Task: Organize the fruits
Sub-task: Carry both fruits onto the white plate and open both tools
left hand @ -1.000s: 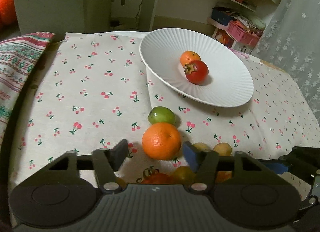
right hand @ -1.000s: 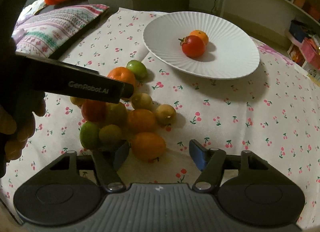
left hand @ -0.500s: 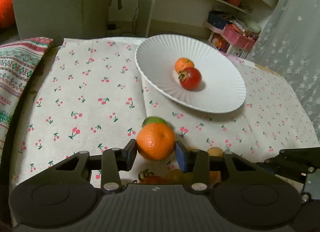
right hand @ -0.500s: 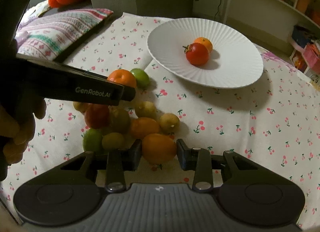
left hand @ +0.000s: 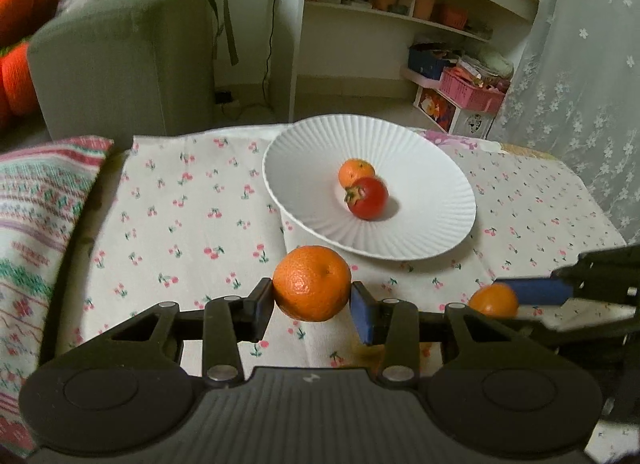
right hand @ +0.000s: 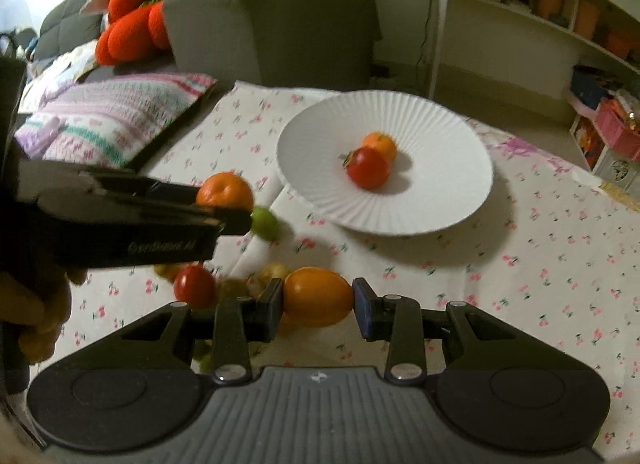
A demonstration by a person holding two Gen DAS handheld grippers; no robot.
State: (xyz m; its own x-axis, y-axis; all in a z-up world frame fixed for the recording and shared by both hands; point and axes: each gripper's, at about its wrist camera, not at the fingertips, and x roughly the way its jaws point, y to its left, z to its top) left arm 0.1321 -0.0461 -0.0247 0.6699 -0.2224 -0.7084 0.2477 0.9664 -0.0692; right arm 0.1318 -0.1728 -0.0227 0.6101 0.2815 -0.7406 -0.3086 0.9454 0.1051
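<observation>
Orange mandarin (left hand: 312,283) clamped in my left gripper (left hand: 312,304), smooth orange fruit (right hand: 319,297) in my right gripper (right hand: 318,306); both needed level carrying to the plate (left hand: 400,144) ahead.

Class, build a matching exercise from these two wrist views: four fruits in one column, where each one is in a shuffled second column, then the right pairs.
1. mandarin
2. smooth orange fruit
3. red tomato
4. green fruit

A. in the white plate
B. on the tablecloth by the plate
C. clamped in the left gripper
D. clamped in the right gripper

Pairs: 1-C, 2-D, 3-A, 4-B
</observation>
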